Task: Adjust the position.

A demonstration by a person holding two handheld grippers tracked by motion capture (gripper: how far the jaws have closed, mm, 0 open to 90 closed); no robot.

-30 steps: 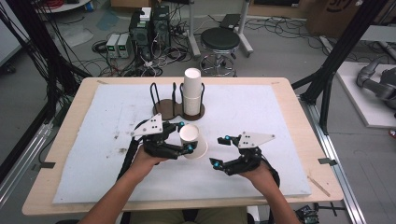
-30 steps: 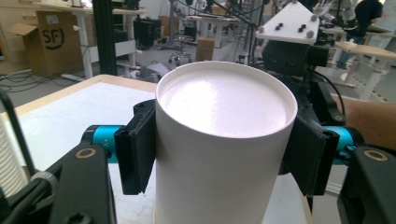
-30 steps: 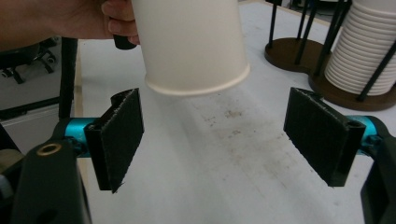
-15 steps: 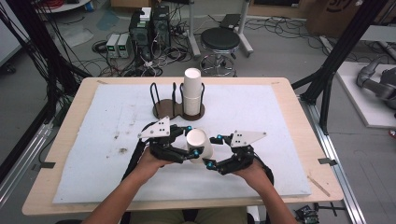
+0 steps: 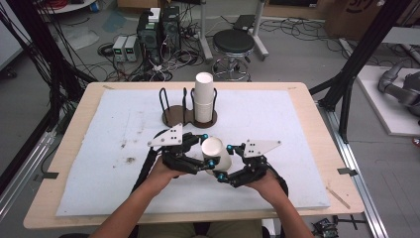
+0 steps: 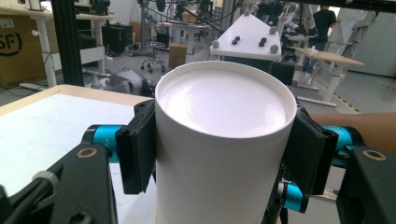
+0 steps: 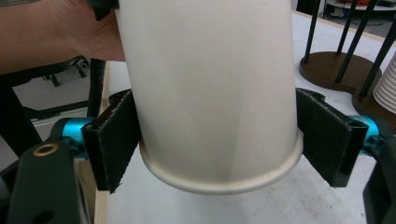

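Both claws clamp one white paper cup (image 5: 216,152) above the worktop (image 5: 99,148): the left claw (image 5: 204,150) near its base, the right claw (image 5: 224,161) near its rim.

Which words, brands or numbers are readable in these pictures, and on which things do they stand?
"SF": black letters in a partial ring on the brown cardboard box, left edge of the left gripper view.
Dark print on the cardboard box at the top right of the high view: too cut off to read.
The paper cup bears no print.

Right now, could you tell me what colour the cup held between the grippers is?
Plain white; the cup shows best in the left gripper view.
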